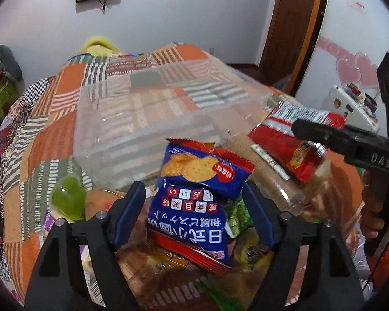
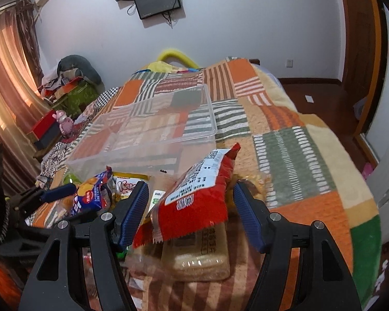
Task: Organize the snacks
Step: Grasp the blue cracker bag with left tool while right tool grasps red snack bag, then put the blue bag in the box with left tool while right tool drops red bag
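A blue cracker packet [image 1: 194, 194] stands tilted between the fingers of my left gripper [image 1: 194, 191]. The jaws are open, with a gap showing at the left pad. In the right wrist view the same blue cracker packet [image 2: 90, 197] lies beside a left finger [image 2: 59, 191]. My right gripper [image 2: 189, 194] is shut on a red snack packet [image 2: 197, 202], holding it tilted above the pile. From the left wrist view, the red snack packet [image 1: 285, 140] sits under a black right finger [image 1: 324, 134]. An empty clear plastic bin [image 1: 132, 119] stands just beyond the snacks.
Loose snacks lie under both grippers: a green jelly cup [image 1: 67, 199], a green pea packet [image 1: 236, 215], a clear-wrapped biscuit pack [image 2: 197, 254], a yellow packet [image 2: 127, 181]. All rest on a patchwork bedspread [image 2: 285, 142]. A hand [image 1: 370, 207] holds the right gripper.
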Available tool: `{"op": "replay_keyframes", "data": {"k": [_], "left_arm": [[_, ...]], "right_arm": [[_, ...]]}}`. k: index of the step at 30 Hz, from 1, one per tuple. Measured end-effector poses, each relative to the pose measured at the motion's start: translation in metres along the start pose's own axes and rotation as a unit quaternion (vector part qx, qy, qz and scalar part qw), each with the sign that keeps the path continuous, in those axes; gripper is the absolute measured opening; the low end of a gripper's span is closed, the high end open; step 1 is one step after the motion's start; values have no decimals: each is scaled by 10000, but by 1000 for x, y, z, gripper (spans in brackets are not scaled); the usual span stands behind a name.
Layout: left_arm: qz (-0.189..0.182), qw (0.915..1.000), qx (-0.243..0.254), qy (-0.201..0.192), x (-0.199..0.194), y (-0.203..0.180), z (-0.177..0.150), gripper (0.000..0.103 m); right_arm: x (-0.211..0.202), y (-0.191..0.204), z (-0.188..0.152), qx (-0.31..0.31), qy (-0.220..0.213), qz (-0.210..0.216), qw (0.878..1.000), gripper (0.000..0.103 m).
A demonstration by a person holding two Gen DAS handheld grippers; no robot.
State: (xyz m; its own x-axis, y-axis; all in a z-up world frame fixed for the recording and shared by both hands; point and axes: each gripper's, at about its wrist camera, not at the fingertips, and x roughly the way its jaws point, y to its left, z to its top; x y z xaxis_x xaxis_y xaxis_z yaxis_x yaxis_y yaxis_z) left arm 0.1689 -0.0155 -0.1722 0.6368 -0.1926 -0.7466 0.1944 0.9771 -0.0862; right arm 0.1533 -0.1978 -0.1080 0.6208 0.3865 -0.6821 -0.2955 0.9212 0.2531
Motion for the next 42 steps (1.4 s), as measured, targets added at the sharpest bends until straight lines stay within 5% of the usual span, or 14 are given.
{"op": "replay_keyframes", "data": {"k": [6,11,15,30,42], "left_arm": [[-35,10000,-30,22,12,-2,-1,77],[-60,10000,-59,-39,9,-1,-2,67],[7,9999,-51,-95,3,-2,-2,55],[32,9975,-251,-659,-50,6,6,51],[228,9909,-443,-1252,-78,30,45,51]], "right_arm": [[11,-5,-1,164,151,93,9997,60],[14,-7,-1,220,285,285,9989,33],[7,-6,0,203,231,299,9991,22],[-32,7,14,-88,-366,144,9992,18],[-34,25,42,-331,-849,288,9954,18]]}}
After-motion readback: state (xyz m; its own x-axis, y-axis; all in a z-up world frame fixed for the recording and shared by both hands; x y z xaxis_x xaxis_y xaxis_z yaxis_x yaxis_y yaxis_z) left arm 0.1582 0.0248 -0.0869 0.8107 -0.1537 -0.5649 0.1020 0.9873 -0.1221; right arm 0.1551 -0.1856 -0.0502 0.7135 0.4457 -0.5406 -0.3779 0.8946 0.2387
